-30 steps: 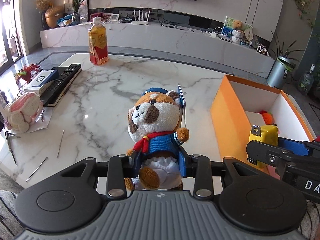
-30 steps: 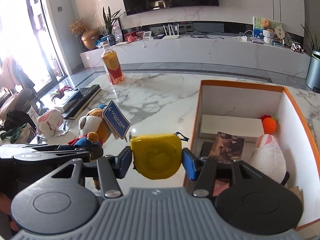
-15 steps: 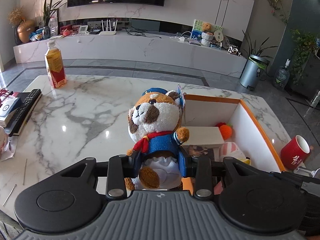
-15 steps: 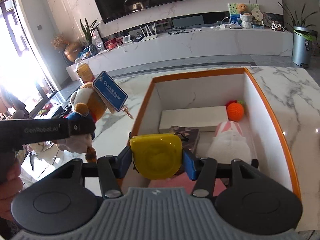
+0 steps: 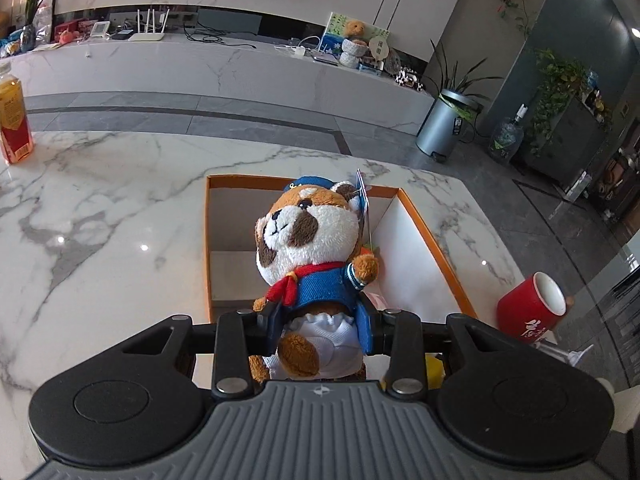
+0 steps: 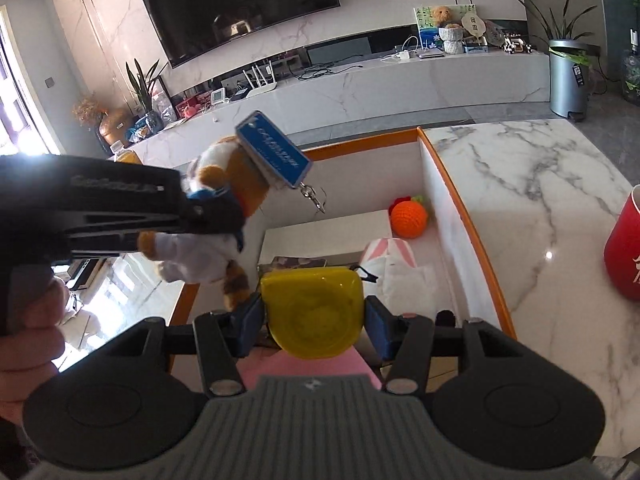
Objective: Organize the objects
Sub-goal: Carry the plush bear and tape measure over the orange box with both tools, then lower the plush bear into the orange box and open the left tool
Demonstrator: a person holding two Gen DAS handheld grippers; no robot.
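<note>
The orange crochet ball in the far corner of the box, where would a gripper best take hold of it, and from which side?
Grip the orange crochet ball across its round middle, coming straight down from above. It sits in the far corner of the orange box, close to two walls, so a sideways approach looks blocked. Keep clear of the leafy tuft on its far side; the yarn body probably gives a little.

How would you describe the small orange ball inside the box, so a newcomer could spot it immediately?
Find the orange-rimmed box on the marble table. In its far right corner lies the crocheted orange ball, round with a green and red tuft, beside the white bunny plush.
</note>
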